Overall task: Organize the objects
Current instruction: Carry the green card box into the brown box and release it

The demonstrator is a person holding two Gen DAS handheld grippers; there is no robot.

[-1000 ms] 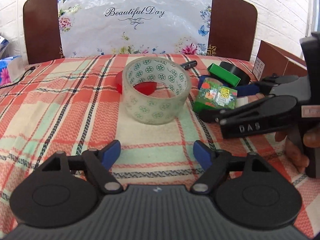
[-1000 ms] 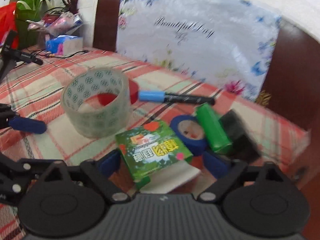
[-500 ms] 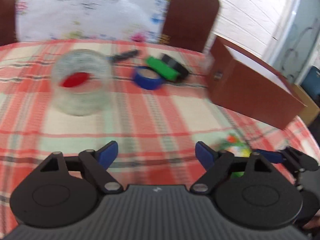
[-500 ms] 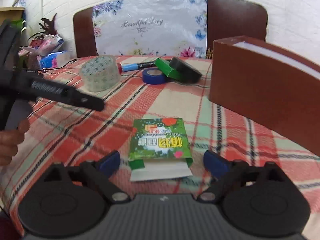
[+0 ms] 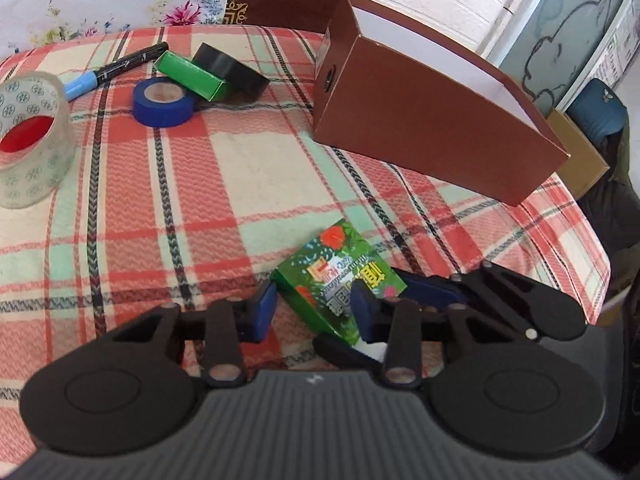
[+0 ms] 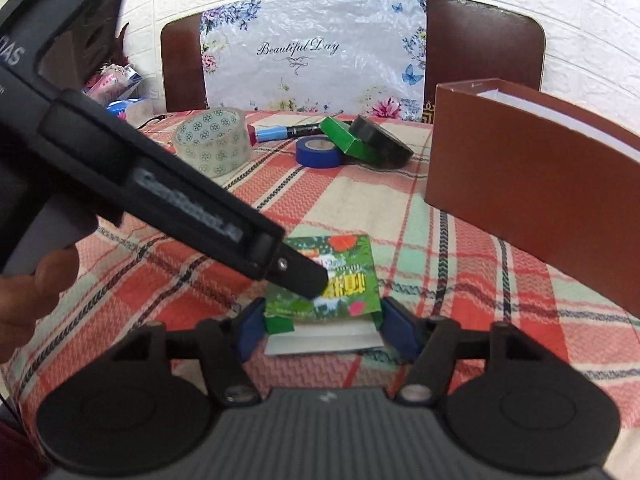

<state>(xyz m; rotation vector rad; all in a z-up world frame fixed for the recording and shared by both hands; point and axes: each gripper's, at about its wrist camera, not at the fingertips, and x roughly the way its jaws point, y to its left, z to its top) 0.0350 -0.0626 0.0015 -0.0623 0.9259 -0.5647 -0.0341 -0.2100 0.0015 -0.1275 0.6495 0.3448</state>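
Green and printed with flowers, the small packet lies on the checked cloth between both grippers. The left gripper, coming from nine o'clock, has just been closing, its blue pads flanking the packet's corner. The right gripper, at six o'clock, has just closed and pinches the packet's sides. The brown box stands at two o'clock.

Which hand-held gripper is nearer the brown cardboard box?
Right. Right hand-held gripper sits just short of the brown cardboard box; left hand-held gripper reaches in farther left. Both jaws just closed further, green printed packet between them.
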